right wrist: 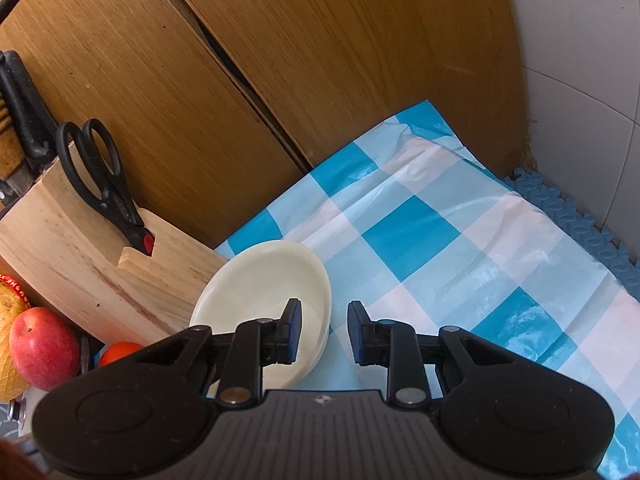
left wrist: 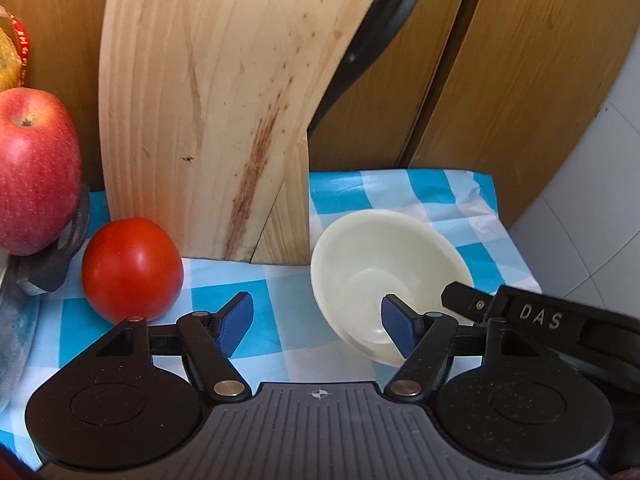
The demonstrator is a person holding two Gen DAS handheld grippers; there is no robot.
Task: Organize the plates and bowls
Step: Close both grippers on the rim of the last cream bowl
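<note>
Right now the cream-white shallow ceramic bowl (right wrist: 264, 300) sits on the bench under its blue-and-white checked plastic cloth (right wrist: 460, 240), just ahead of both tools and close beside the pale wooden knife block (left wrist: 208, 112). It looks like two nested dishes, though I cannot be sure.

The right hand-held gripper (right wrist: 324, 332) is open, its jaws straddling the bowl's near-right rim: the left pad hangs over the inside, the right one outside over the cloth. Nothing is clamped. The left hand-held gripper (left wrist: 316, 320) is also open and holds nothing, with its right pad over the bowl's near-left edge and its left pad over bare cloth.

My main worry is a thin, slanted rim grip. Closing on glazed ceramic that way could let the bowl pivot or slip, and a nested dish underneath might stay behind or drop. Dragging instead of lifting would likely wrinkle the loose cloth. Swinging left risks knocking the block, with its black-handled scissors (right wrist: 100, 176), or nudging the red round tomato (left wrist: 132, 268) so it rolls. The two tools are close enough to clash.
</note>
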